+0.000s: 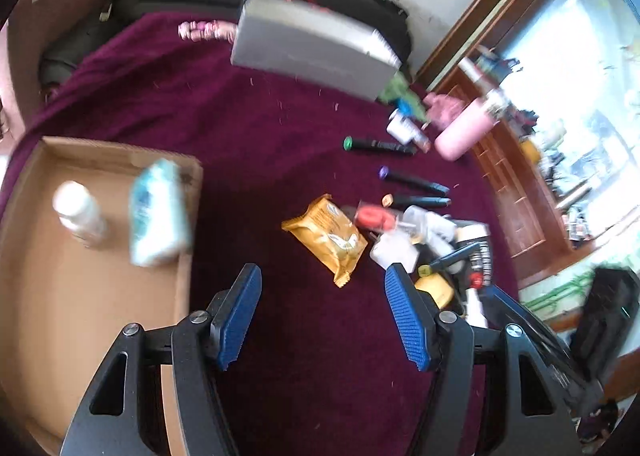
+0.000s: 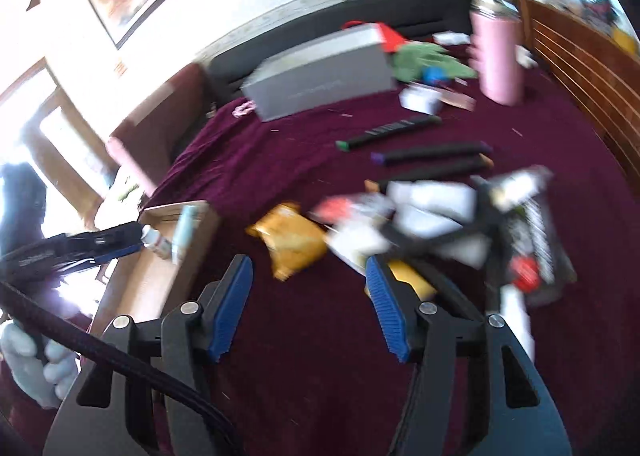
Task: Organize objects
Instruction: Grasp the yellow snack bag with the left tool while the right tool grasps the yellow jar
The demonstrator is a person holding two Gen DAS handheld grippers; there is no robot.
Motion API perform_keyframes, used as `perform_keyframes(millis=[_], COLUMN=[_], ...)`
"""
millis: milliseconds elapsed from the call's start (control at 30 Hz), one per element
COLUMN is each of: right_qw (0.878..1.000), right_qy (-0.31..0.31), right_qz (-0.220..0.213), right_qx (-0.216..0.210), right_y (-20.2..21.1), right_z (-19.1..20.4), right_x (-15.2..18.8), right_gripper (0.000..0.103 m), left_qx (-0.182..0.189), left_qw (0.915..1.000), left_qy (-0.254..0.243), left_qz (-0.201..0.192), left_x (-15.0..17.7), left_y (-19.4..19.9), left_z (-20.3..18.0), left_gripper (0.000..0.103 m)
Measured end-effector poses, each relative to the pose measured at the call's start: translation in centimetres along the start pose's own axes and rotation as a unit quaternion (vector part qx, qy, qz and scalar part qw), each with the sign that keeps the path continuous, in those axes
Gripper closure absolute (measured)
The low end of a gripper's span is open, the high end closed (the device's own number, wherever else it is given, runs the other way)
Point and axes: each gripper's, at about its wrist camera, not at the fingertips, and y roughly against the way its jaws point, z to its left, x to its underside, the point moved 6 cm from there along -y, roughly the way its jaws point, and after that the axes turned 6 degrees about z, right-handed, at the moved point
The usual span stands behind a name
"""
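Left wrist view first: my left gripper (image 1: 323, 316) has its jaws apart with nothing between them, just maroon cloth (image 1: 248, 127) underneath. No earlier shot to compare, so that's all I'll say. The box (image 1: 120, 153) sits to the left, and it holds a white bottle (image 1: 78, 213) standing up and a teal pack (image 1: 158, 213) leaning near the right wall. Both are blurry. The loose stuff is to the right: a yellow snack pack (image 1: 326, 236) closest to me, then a pile (image 1: 436, 240) of bottles and tubes, with three markers (image 1: 414, 179) beyond it.

My guess is the next pick is the snack pack. I'd come down flat over it, jaws across the short side, and pinch the body rather than the crimped end so it doesn't slip.

Right wrist view: right gripper (image 2: 310, 304) is open too and empty. The snack pack (image 2: 290, 242) lies just ahead of the jaws, the pile (image 2: 424, 215) to the right, very smeared. The box (image 2: 200, 211) is on the left with the bottle (image 2: 154, 240) and teal pack (image 2: 185, 232) inside. The left gripper (image 2: 128, 246) pokes in beside it.
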Motion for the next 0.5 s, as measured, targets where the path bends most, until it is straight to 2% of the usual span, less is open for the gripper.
perform_keyframes(millis=[100, 267, 367, 500], right_qw=[1.0, 0.999, 0.998, 0.997], right_qy=[-0.021, -0.04, -0.044, -0.052], right_qz=[-0.005, -0.008, -0.012, -0.014], right_qx=[-0.003, -0.023, -0.038, -0.054], right_y=[1.0, 1.3, 1.3, 1.3], right_z=[-2.6, -4.8, -5.6, -6.8], right_x=[1.4, 2.2, 2.1, 2.1], right_gripper=[0.044, 0.044, 0.044, 0.044], left_qx=[-0.045, -0.055, -0.089, -0.095], left_qw=[0.9987, 0.9942, 0.992, 0.992], left_qy=[0.024, 0.091, 0.089, 0.082], left_qz=[0.0, 0.02, 0.012, 0.015], left_x=[-0.4, -0.7, -1.3, -2.2], left_y=[-3.7, -8.2, -9.4, -11.0], left_z=[-0.4, 0.6, 0.4, -0.3], left_gripper=[0.045, 0.045, 0.045, 0.045])
